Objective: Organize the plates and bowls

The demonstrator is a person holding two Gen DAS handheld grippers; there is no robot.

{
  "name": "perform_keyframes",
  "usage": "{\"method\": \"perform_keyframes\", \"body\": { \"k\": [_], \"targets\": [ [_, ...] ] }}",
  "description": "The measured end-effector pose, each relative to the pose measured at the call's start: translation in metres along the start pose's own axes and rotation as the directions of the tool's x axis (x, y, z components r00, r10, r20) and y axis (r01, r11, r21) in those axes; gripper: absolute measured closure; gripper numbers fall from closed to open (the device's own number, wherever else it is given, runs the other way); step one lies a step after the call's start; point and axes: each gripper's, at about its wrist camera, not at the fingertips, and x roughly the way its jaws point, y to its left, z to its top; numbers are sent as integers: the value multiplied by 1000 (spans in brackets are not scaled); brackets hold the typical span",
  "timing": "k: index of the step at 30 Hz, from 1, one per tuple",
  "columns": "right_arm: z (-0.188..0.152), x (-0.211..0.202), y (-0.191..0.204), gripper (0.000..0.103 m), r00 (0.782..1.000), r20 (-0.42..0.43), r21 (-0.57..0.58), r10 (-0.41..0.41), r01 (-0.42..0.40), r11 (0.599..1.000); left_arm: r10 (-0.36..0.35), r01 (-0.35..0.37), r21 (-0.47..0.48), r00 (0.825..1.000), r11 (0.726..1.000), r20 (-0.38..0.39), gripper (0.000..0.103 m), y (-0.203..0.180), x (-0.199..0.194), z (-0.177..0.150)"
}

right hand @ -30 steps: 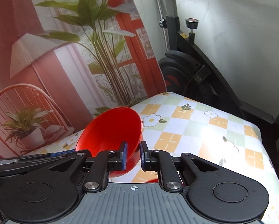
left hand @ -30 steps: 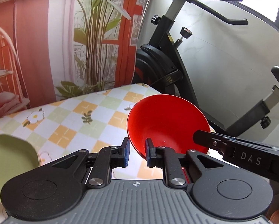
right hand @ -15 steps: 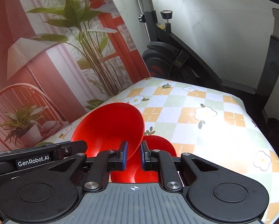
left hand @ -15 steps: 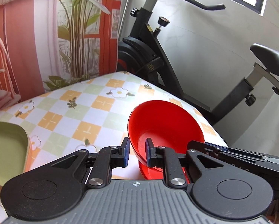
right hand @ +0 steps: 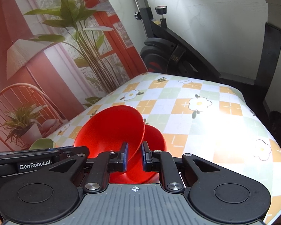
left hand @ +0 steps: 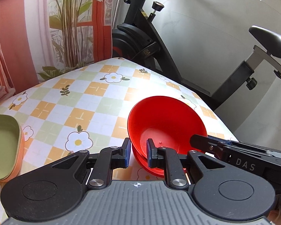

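A red bowl hangs tilted between both grippers, low over the checked tablecloth. My left gripper is shut on its near rim. My right gripper comes in from the right and clamps the opposite rim. In the right wrist view the same red bowl leans to the left in my right gripper, and my left gripper shows at the left edge. A second red bowl rests on the table right under the held one; its edge peeks out below.
A green dish stacked on an orange one sits at the table's left. An exercise bike stands behind the table's far corner. The table edge drops off on the right. A printed backdrop hangs behind.
Both grippers have carried the red bowl down and across the table. It now sits just over the second red bowl, which has come into view.
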Motion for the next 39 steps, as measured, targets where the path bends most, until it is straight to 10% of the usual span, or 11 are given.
{"method": "perform_keyframes", "body": {
  "k": [39],
  "targets": [
    [-4, 16, -12, 88, 999, -41, 0, -30, 30, 1000, 29, -27, 19, 996, 999, -80, 83, -5, 28, -13]
  ]
}}
